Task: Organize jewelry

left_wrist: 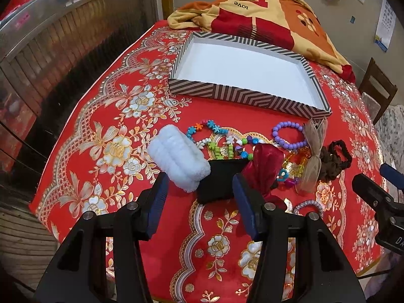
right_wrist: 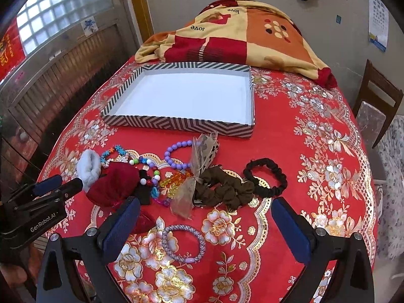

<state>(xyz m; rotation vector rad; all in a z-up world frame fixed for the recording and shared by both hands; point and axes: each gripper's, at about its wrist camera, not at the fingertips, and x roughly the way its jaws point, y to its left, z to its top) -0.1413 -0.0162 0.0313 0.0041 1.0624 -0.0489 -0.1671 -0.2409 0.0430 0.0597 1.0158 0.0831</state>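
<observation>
Red floral cloth (left_wrist: 75, 136) filled your left wrist view; your left gripper (left_wrist: 200, 192) stood with jaws open around a black fabric piece (left_wrist: 222, 179), a fluffy white scrunchie (left_wrist: 179, 156) at centre left, the striped shallow box (left_wrist: 242, 96) above.

In your right wrist view, your right gripper (right_wrist: 205, 221) gaped, holding nothing, above a lilac beaded bracelet (right_wrist: 183, 243) at lower centre; a black scrunchie (right_wrist: 266, 176) lay centre right.
</observation>
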